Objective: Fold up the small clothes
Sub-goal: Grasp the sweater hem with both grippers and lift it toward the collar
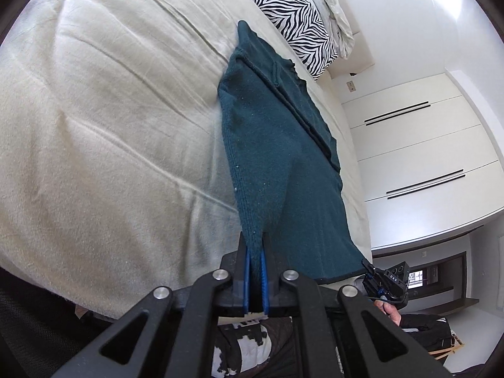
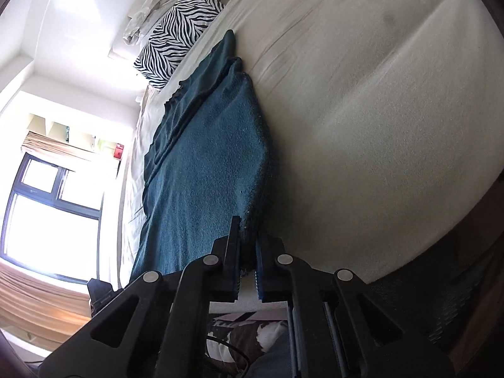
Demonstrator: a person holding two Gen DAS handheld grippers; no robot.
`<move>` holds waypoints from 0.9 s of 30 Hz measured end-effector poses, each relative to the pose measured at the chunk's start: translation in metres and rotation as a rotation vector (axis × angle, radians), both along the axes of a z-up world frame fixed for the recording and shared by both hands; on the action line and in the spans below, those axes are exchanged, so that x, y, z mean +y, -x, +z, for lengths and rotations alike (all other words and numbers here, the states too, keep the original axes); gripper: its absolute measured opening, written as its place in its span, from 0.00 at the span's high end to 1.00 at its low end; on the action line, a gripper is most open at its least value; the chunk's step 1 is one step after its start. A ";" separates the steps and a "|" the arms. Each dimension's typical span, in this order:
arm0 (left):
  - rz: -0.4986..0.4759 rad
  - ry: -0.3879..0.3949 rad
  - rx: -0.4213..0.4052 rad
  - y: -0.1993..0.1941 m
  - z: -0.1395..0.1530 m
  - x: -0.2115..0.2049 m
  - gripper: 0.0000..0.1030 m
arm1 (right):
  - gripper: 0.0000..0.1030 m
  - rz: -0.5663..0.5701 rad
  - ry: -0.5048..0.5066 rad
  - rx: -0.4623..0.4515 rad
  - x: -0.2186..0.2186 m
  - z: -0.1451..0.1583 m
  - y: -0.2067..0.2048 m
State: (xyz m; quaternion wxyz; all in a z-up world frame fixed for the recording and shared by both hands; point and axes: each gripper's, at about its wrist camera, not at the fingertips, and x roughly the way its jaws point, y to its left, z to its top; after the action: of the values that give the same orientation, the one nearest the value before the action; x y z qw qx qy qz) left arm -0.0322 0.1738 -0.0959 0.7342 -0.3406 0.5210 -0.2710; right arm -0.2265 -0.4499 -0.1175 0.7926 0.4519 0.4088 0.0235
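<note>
Sweater (image 1: 277,157), teal knit, on bed (image 1: 110,110): left gripper (image 1: 255,252) and right gripper (image 2: 249,245) each clamped on near hem corner. Risk: loose knit slipping from pads, fold skewing.

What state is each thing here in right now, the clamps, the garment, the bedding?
Left gripper: shut on the sweater's corner.
Right gripper: shut on another corner.
Sweater: teal, near edge lifted, far end lying on the bed.
Bed: covered by a creased cream sheet.
Zebra pillow: lying at the bed's far end.
</note>
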 end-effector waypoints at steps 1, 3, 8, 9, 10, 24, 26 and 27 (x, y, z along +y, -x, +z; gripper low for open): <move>-0.002 0.016 -0.004 -0.001 0.003 -0.001 0.93 | 0.94 0.004 -0.011 -0.013 0.000 0.004 -0.002; -0.004 0.048 0.001 -0.003 0.006 -0.004 0.93 | 0.94 0.014 -0.018 -0.026 0.002 0.008 -0.008; 0.019 0.139 0.022 -0.010 0.008 -0.006 0.93 | 0.94 0.006 -0.055 -0.076 0.002 0.018 -0.020; 0.026 0.152 0.019 -0.011 0.010 -0.006 0.93 | 0.94 0.002 -0.060 -0.086 0.001 0.020 -0.023; 0.030 0.168 0.015 -0.014 0.013 -0.006 0.93 | 0.94 -0.003 -0.066 -0.098 -0.001 0.023 -0.027; 0.119 0.363 -0.065 -0.109 0.053 -0.001 0.93 | 0.94 -0.088 -0.123 -0.254 -0.035 0.070 -0.131; 0.136 0.379 -0.069 -0.128 0.055 0.000 0.93 | 0.94 -0.105 -0.114 -0.259 -0.041 0.072 -0.154; 0.147 0.383 -0.069 -0.140 0.055 0.001 0.93 | 0.94 -0.112 -0.113 -0.261 -0.044 0.073 -0.165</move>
State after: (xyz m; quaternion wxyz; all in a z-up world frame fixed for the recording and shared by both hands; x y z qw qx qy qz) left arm 0.1074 0.1753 -0.0413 0.6912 -0.5014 0.4086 -0.3222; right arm -0.0611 -0.4936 -0.0449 0.8122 0.5111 0.2745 0.0607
